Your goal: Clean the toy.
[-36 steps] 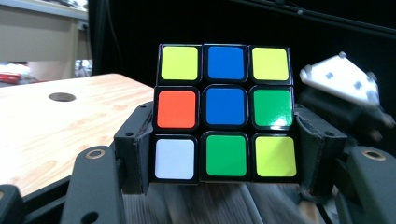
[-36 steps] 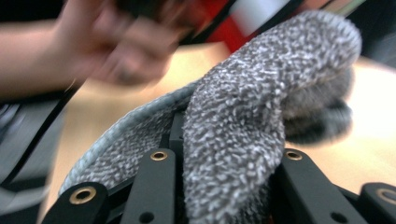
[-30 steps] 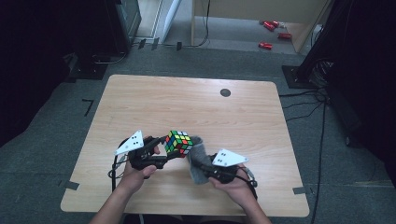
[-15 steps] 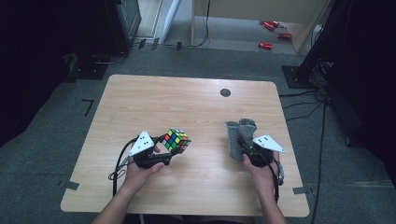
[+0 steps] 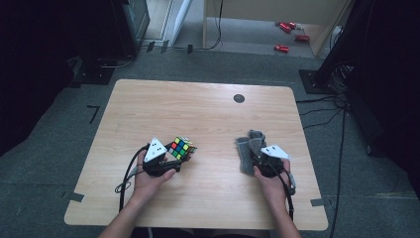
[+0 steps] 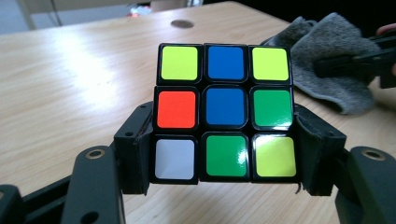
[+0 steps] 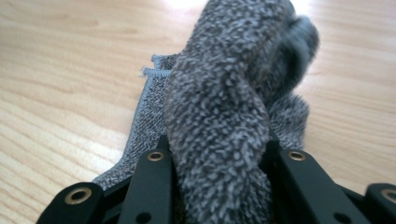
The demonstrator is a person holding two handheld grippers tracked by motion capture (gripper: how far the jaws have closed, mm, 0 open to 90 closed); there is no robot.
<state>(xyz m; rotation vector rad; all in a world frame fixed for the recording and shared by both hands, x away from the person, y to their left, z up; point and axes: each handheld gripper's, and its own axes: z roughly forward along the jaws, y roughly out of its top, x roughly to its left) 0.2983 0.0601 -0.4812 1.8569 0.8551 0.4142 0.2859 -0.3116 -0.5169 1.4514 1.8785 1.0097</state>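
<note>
The Rubik's cube (image 6: 225, 112) sits clamped between the jaws of my left hand-held gripper (image 5: 171, 161), its face of yellow, blue, green, orange and white squares turned back toward me, held just over the desk (image 5: 208, 109). Well off to that gripper's right, my right hand-held gripper (image 5: 255, 156) pinches a bunched grey towel (image 7: 224, 121), which bulges up between its jaws and trails onto the wood beyond its tips.

Before you, the wooden surface (image 5: 208, 114) carried a small dark round disc (image 5: 239, 98) near its far edge. Beyond it, you had red objects (image 5: 287, 34) lying on the floor, and black cables (image 5: 322, 106) trailing at right.
</note>
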